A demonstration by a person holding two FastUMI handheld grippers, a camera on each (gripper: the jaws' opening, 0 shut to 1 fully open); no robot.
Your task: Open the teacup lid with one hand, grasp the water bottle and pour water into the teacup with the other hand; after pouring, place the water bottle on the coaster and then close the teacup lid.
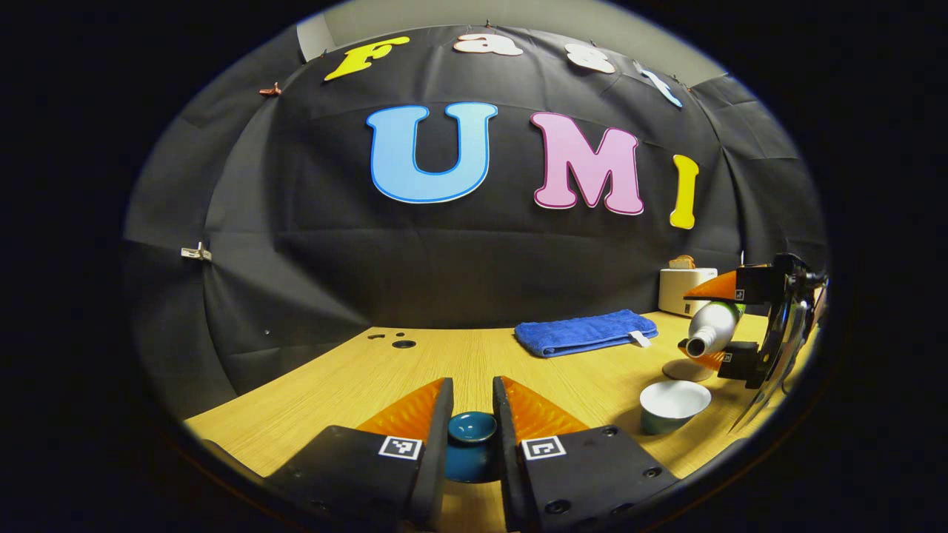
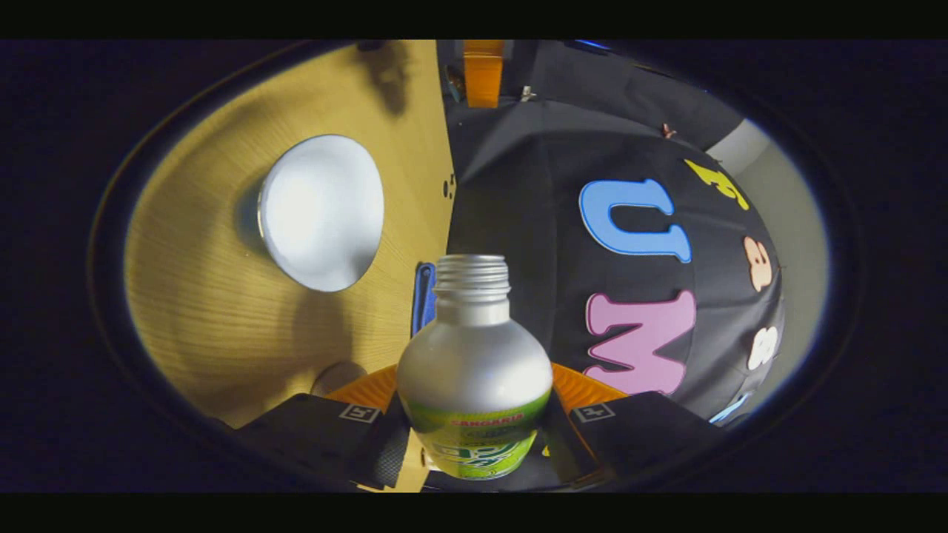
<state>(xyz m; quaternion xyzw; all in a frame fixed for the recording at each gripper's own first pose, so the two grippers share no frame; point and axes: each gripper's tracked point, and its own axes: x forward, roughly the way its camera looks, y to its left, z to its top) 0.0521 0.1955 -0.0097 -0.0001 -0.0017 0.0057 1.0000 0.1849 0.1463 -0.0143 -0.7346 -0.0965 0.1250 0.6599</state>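
My left gripper (image 1: pixel 472 396) is shut on the dark teal teacup lid (image 1: pixel 472 438), held just above the table near its front edge. The open teacup (image 1: pixel 674 403), white inside, stands to the right. Above and just behind it, my right gripper (image 1: pixel 729 320) is shut on the silver water bottle (image 1: pixel 712 326), which is tipped on its side, its open mouth pointing at the cup. No water stream shows. In the right gripper view the uncapped bottle (image 2: pixel 474 370) sits between the fingers (image 2: pixel 370 389) with the teacup (image 2: pixel 322 211) ahead. The round coaster (image 1: pixel 685 370) lies behind the cup.
A folded blue towel (image 1: pixel 585 332) lies at the back of the wooden table (image 1: pixel 333 385). A white toaster (image 1: pixel 685 290) with bread stands at the back right. Small holes (image 1: pixel 404 343) mark the tabletop at the back left.
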